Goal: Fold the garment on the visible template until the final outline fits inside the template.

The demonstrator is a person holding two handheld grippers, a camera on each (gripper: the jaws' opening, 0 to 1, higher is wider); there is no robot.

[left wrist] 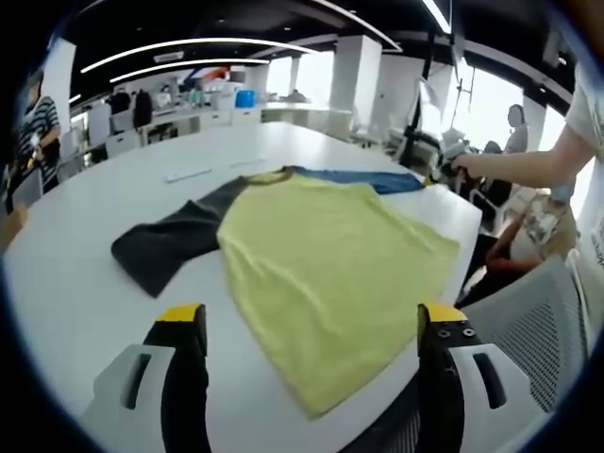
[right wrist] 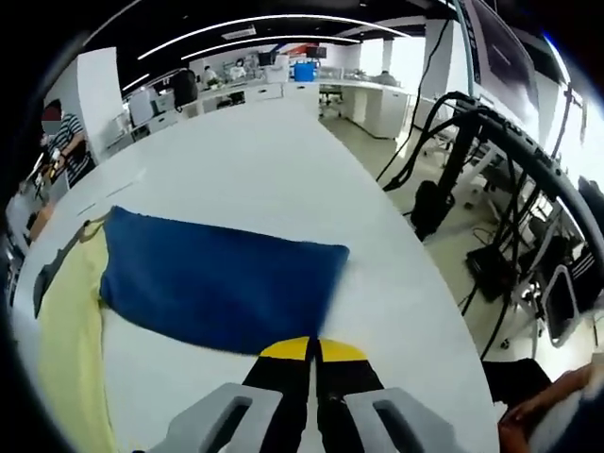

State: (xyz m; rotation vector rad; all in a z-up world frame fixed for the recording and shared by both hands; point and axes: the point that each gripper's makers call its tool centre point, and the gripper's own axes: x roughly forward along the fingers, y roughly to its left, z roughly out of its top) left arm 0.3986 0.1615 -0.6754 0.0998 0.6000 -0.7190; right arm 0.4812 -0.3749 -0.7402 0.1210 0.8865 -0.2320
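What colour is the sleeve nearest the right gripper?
Blue sleeve, clearest in the right gripper view, by the right gripper.

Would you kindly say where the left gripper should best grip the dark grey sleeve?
Probably at the dark grey sleeve's free outer end: it lies flat, spread away from the yellow body, so the open left gripper could come in low from the bare table side.

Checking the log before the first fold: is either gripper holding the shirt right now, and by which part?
The right gripper is shut on the edge of the shirt's blue sleeve. The left gripper is open over the yellow body, holding nothing.
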